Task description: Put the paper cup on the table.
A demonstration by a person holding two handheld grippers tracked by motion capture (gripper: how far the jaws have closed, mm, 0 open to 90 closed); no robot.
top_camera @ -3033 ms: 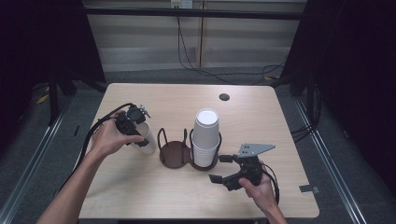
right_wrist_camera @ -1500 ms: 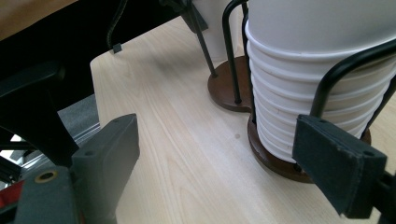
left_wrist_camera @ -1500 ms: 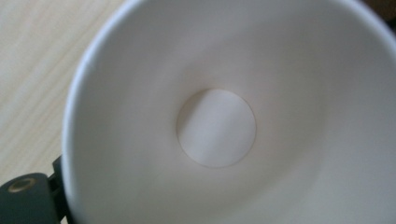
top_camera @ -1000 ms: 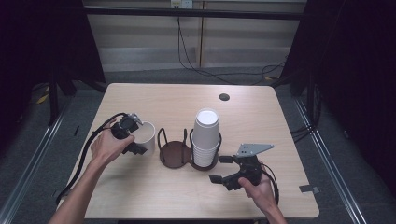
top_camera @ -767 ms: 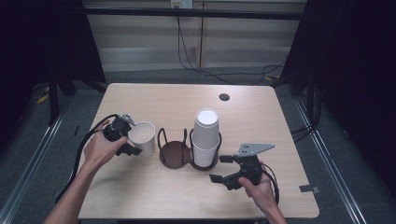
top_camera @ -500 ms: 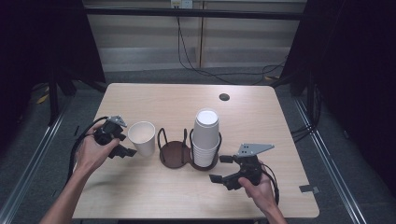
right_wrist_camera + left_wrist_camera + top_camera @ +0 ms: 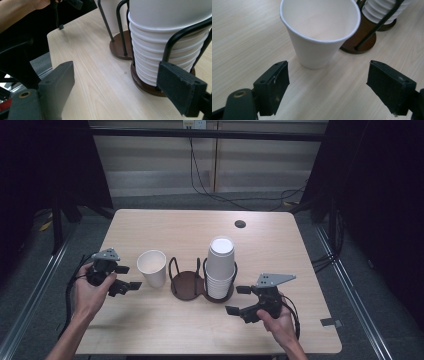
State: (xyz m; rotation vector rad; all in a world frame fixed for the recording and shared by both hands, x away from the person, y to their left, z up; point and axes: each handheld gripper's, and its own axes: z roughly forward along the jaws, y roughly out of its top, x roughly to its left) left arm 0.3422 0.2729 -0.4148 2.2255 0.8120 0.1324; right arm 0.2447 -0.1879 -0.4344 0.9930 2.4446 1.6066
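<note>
Nearest you, your left gripper [image 7: 126, 277] sits low over the table [image 7: 190, 227] with its jaws spread wide and nothing between them; in the left gripper view its matte black pads [image 7: 272, 87] flank bare wood. Your right gripper [image 7: 239, 300] is equally wide apart and empty, aimed at the stack from the near right.

Just beyond your left gripper, apart from both pads, the single paper cup [image 7: 152, 268] stands upright on the tabletop, just left of the holder. It is plain white, smooth-walled, tapering to a narrow base, with a thin rolled rim and an empty, off-white inside.

Beside it sits the cup holder [image 7: 186, 281]: two round dark-brown discs with thin black wire hoops. Its left ring is vacant; the right one carries the stack of cups [image 7: 220, 267], ribbed by nested rims.

The table is pale, fine-grained wood laminate with rounded corners.
</note>
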